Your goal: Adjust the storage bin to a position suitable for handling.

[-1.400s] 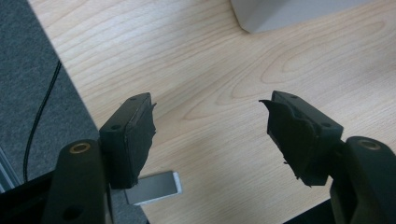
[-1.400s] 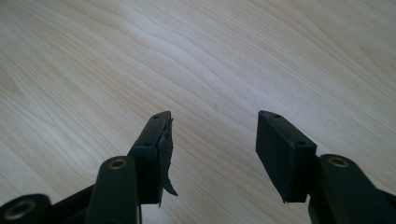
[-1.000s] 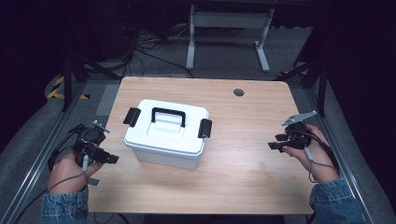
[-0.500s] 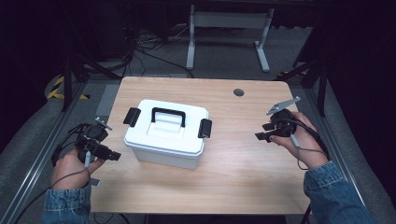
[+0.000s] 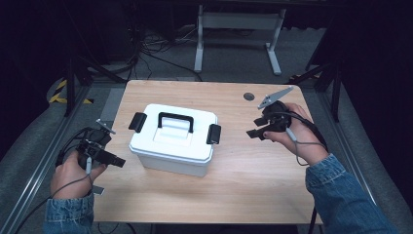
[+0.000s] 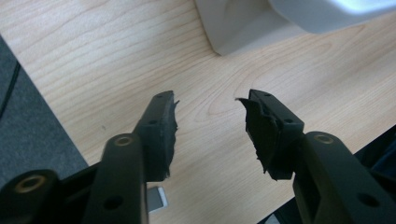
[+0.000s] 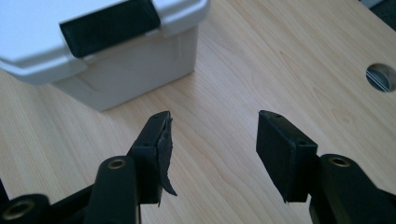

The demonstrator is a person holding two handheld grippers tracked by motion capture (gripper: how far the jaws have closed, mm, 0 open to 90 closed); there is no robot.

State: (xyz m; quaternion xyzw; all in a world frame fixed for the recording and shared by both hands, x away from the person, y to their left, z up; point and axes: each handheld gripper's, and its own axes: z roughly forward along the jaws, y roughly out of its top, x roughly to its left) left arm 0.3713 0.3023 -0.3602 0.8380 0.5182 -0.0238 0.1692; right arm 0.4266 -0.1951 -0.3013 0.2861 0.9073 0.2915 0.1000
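White lidded box (image 5: pixel 173 144) sits mid-desk (image 5: pixel 253 180), black latches seemingly shut; your left tongs (image 5: pixel 115 161) wait at its 9 o'clock, your right tongs (image 5: pixel 254 132) at 3 o'clock, both spread open, empty, clear of it.

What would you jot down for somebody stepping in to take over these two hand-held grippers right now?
Left gripper: open, empty, low over the table near the white box's left end.
Right gripper: open, empty, aimed at the black latch on the box's right end, not touching it.
The box sits mid-table, lid on, both end latches down, black handle flat on top.
Done: nothing on the box yet.
Left: probably release both latches, then lift the lid.
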